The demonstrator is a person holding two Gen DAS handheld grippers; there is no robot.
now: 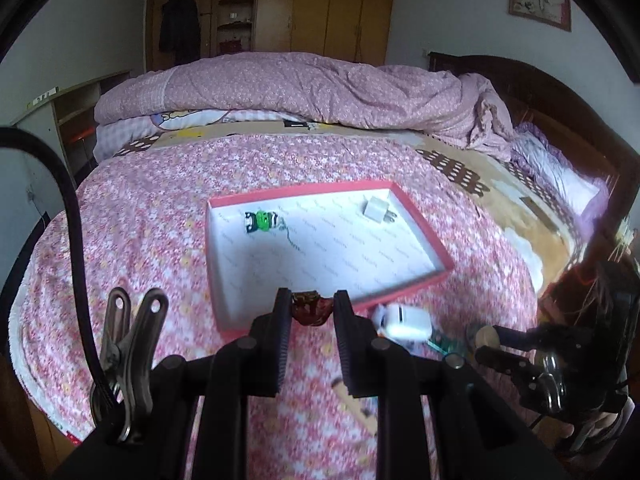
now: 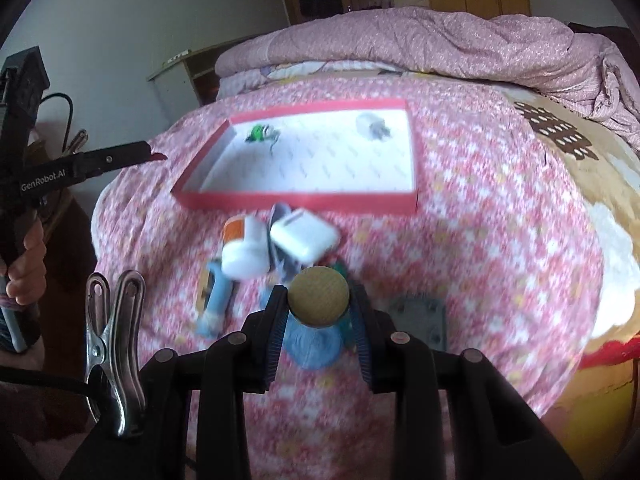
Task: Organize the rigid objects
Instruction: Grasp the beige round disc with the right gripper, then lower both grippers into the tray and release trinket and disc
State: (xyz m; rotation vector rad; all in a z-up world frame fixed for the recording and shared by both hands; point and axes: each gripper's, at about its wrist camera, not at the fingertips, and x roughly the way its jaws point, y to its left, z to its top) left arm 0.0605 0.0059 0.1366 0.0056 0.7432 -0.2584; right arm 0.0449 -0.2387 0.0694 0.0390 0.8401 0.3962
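Left wrist: left tongs (image 1: pixel 308 312) pinch brown trinket (image 1: pixel 310 310) beside red tray (image 1: pixel 424 229).

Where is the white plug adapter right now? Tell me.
The white plug adapter lies inside the red-rimmed box on the bed, in its far right corner in both wrist views, across from the green toy.

A home bedroom. The bed (image 1: pixel 280 184) fills the view, spread with a pink floral cover; a rumpled pink quilt (image 1: pixel 320 88) lies heaped along its far side. Beyond the quilt stands a wooden wardrobe (image 1: pixel 320 8), and a dark wooden headboard (image 1: pixel 540 92) rises at the bed's right end.
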